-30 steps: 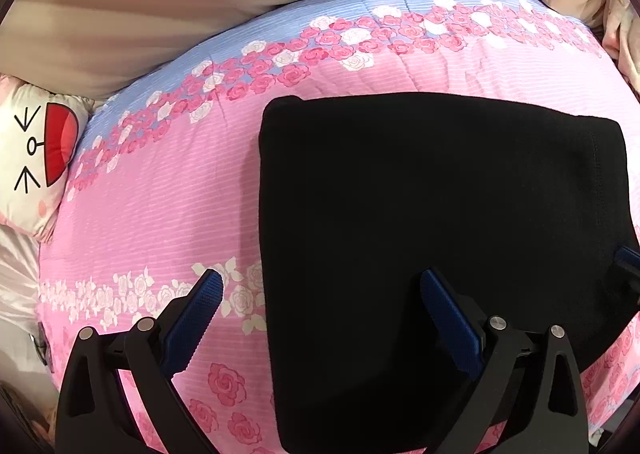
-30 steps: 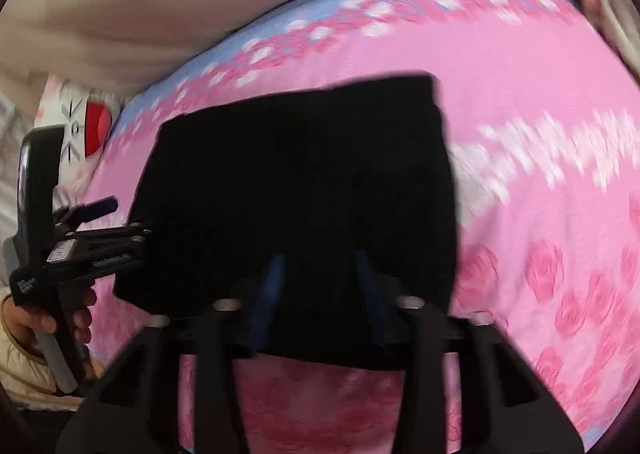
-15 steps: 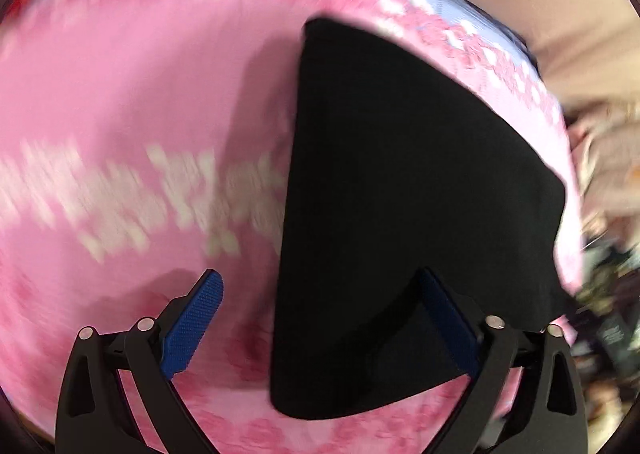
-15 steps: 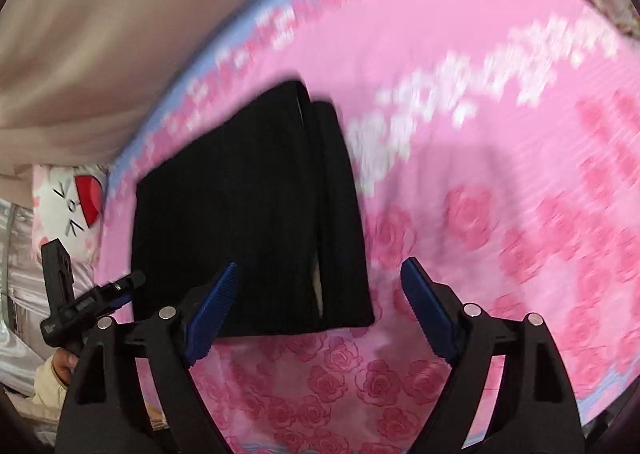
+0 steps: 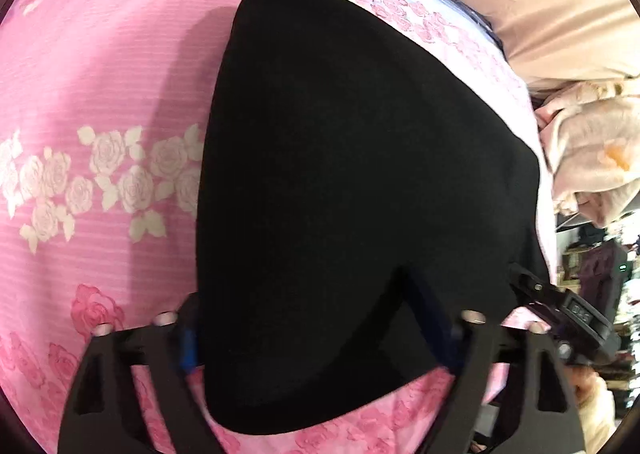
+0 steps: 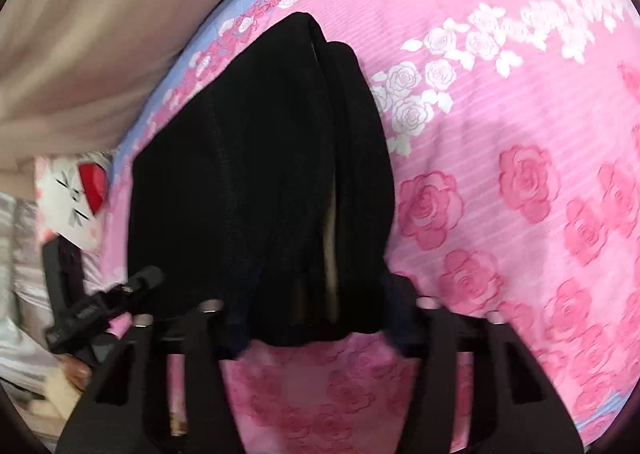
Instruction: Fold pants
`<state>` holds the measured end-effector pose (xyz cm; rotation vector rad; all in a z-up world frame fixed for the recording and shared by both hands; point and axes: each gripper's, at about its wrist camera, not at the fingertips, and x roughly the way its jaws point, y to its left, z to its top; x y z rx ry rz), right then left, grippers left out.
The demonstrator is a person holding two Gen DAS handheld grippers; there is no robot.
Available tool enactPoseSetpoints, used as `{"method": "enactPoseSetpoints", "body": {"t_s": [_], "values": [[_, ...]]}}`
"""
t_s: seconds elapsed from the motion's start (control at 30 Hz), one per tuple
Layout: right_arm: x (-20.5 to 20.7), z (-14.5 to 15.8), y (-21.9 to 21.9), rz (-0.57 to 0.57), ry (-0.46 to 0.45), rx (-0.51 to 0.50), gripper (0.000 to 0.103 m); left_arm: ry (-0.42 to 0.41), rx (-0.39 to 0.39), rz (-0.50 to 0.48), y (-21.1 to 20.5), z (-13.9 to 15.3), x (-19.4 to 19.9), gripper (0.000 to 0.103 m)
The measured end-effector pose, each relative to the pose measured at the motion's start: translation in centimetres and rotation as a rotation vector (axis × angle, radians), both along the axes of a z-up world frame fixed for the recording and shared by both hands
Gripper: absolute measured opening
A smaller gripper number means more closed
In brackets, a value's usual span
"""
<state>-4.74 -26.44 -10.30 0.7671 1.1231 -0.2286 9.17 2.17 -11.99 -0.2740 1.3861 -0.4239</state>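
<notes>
The black pants [image 5: 352, 173] lie folded into a thick stack on the pink rose-print bed cover [image 5: 80, 101]. In the right wrist view the stack [image 6: 260, 181] shows its layered edge. My left gripper [image 5: 312, 330] is open, its blue-padded fingers straddling the near edge of the stack. My right gripper [image 6: 316, 326] is open too, its fingers on either side of the stack's near end. Each gripper shows in the other's view: the right one [image 5: 560, 314] at the stack's right corner, the left one [image 6: 104, 306] at its left.
A cartoon-face pillow [image 6: 76, 193] lies at the bed's left. Beige fabric [image 6: 100, 33] rises behind the bed. A cream garment pile [image 5: 592, 149] sits off the bed's right edge, with dark room clutter below it.
Both grippers have come in closer to the folded stack and now straddle its near edges. Their fingers stand narrower than half a second ago. The left view has swung right.
</notes>
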Motion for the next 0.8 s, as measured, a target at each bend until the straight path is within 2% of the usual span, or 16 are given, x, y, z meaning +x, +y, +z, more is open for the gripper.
{"method": "enactPoseSetpoints", "body": {"t_s": [0.1,0.13,0.17,0.2,0.23,0.27,0.3,0.33,0.4,0.5,0.63,0.67,0.73,0.77,0.8], "values": [[-0.4,-0.1,-0.3,-0.012,-0.01,0.019,0.045,0.031,-0.057,0.024,1.3,0.1,0.3,0.052],[-0.5,-0.2,-0.5,-0.022,-0.008,0.028,0.049,0.038,-0.073,0.028,1.6,0.1,0.3,0.051],[-0.6,-0.5,-0.6,-0.029,0.0,0.037,0.059,0.035,-0.072,0.026,1.7,0.1,0.2,0.052],[-0.6,-0.6,-0.7,-0.032,-0.002,0.043,0.061,0.032,-0.058,0.025,1.6,0.0,0.1,0.059],[-0.5,-0.6,-0.6,-0.026,0.001,0.035,0.061,0.026,-0.04,0.025,1.3,-0.1,0.0,0.062],[-0.2,-0.5,-0.3,-0.007,0.015,0.015,0.061,0.021,-0.035,0.035,1.0,-0.2,-0.1,0.064],[0.0,-0.4,-0.1,0.006,0.02,0.009,0.05,0.017,-0.034,0.037,0.6,-0.1,-0.1,0.062],[0.3,-0.4,-0.2,0.012,0.021,0.021,0.046,0.014,-0.023,0.023,0.3,0.0,0.0,0.061],[0.2,0.3,-0.1,0.013,0.016,0.046,0.036,0.014,-0.03,-0.003,0.0,0.4,0.1,0.037],[-0.7,2.2,0.5,0.04,-0.009,0.084,0.033,0.03,-0.088,-0.032,1.0,1.6,-0.4,0.023],[-3.1,4.6,1.8,0.108,0.013,0.102,0.033,0.066,-0.113,-0.113,1.6,3.6,-3.3,0.021],[-4.1,4.4,2.2,0.129,0.039,0.103,0.034,0.081,-0.11,-0.133,1.8,3.6,-4.5,0.022],[-6.4,2.3,2.6,0.149,0.115,0.121,0.039,0.113,-0.099,-0.149,2.2,2.6,-6.7,0.031],[-7.0,1.3,2.6,0.145,0.146,0.115,0.047,0.133,-0.074,-0.145,2.3,1.7,-7.4,0.042],[-7.5,0.6,2.5,0.13,0.162,0.107,0.059,0.168,-0.048,-0.122,2.7,0.7,-7.7,0.043]]}}
